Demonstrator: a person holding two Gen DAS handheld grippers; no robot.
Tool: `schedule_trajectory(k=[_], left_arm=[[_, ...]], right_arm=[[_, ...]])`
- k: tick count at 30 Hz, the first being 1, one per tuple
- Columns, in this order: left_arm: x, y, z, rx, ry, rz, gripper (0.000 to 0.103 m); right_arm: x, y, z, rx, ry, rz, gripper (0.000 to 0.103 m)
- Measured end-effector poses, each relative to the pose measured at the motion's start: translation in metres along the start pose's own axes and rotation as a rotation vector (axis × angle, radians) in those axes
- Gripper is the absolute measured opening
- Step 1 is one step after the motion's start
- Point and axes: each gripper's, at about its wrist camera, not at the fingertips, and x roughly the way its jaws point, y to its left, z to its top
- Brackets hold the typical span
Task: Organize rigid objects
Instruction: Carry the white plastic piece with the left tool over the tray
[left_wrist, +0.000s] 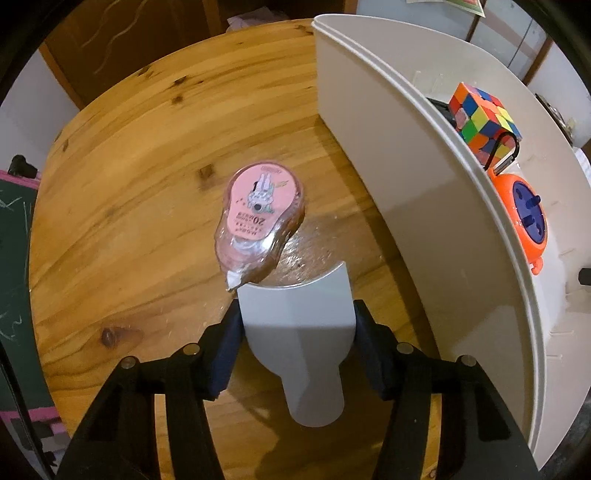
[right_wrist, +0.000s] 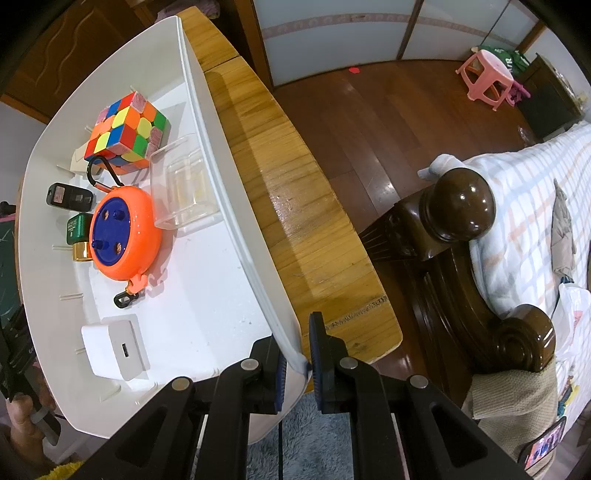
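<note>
Wooden table (left_wrist: 147, 155) by a bed (right_wrist: 535, 206) – left gripper (left_wrist: 295, 328) clamps a grey scoop (left_wrist: 299, 332) beside the pink wrapped correction tape (left_wrist: 258, 210) on the table; right gripper (right_wrist: 297, 363) pinches the white bin (right_wrist: 236, 236) rim

Left wrist view: we look steeply down along the fingers (left_wrist: 364, 332) onto the wooden desk (left_wrist: 147, 184), close above its surface. The white bin (left_wrist: 406, 177) rises along the right side of the view, its outer wall facing us.

Right wrist view: we look straight down from just above the bin's near corner, fingers (right_wrist: 317, 354) straddling its rim. Bin interior fills the left, the desk's right edge runs up the middle, with the floor (right_wrist: 351, 122) and the bed (right_wrist: 524, 206) to the right.

Shared by both: the bin, the colour cube (left_wrist: 484, 114) (right_wrist: 125, 129), the orange reel (left_wrist: 524, 218) (right_wrist: 123, 232) and the desk.
</note>
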Motion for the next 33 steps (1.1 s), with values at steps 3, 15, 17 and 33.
schedule_trajectory(k=[3,15,17,33], left_arm=[[-0.004,0.002,0.000,-0.011,-0.002,0.001,0.060],[-0.082,0.020,0.016,-0.029,-0.072,-0.001,0.060],[-0.098,0.015,0.021,-0.020,-0.071,-0.020,0.060],[-0.172,-0.093,0.053,0.195,-0.130,-0.117,0.061]], right_arm=[[-0.001,0.000,0.000,0.001,-0.002,0.004,0.011],[0.001,-0.003,-0.004,-0.008,0.000,0.025,0.010],[0.000,-0.004,-0.005,-0.013,-0.007,0.033,0.010],[-0.005,-0.015,-0.012,-0.049,-0.017,0.147,0.010]])
